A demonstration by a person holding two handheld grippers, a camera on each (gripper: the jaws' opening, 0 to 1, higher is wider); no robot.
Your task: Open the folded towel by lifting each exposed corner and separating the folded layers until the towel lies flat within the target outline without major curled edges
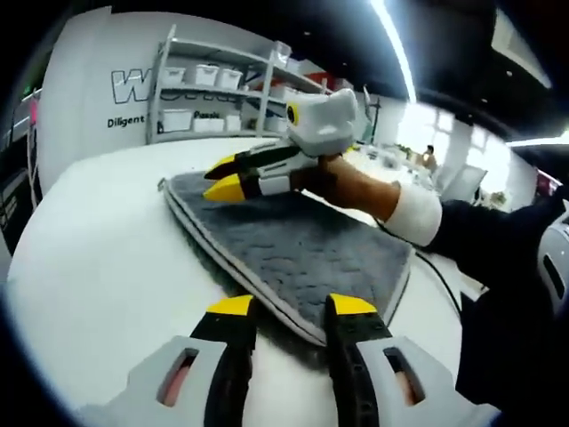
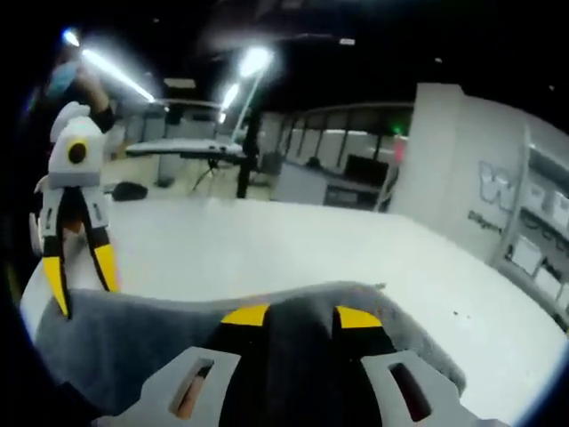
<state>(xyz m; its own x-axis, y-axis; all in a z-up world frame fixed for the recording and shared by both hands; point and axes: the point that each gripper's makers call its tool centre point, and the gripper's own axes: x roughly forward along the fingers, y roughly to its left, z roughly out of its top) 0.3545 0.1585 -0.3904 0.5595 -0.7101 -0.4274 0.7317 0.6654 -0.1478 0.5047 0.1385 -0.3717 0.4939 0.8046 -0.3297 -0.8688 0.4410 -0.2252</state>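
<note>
In the left gripper view, the white worktop (image 1: 98,258) runs out to the left, bare and bright, with a metal shelving rack (image 1: 213,89) of white bins against the wall beyond it. The grey towel (image 1: 302,249) lies folded on the worktop, its pale-trimmed near edge just under the yellow tips of the left tool (image 1: 292,311). That tool's jaws stand parted over the towel's near corner, with the cloth edge showing in the gap between them, not pinched. Further back and to the right, the right tool (image 1: 224,178) reaches in from the right side, held by a hand (image 1: 356,189) with a white cuff and dark sleeve; its yellow tips sit at the towel's far edge.

In the right gripper view, the left tool (image 2: 82,277) stands at the far left, pointing down, its two yellow fingers spread apart and touching the towel's (image 2: 133,342) rim there. Toward the middle, the right tool (image 2: 302,316) has grey towel bunched up between its jaws, the cloth rising in a hump over them; it looks to be gripping the fabric, though the picture is soft and I can't be sure how firmly. To the right, the worktop (image 2: 356,258) stretches toward a white wall and shelving.
</note>
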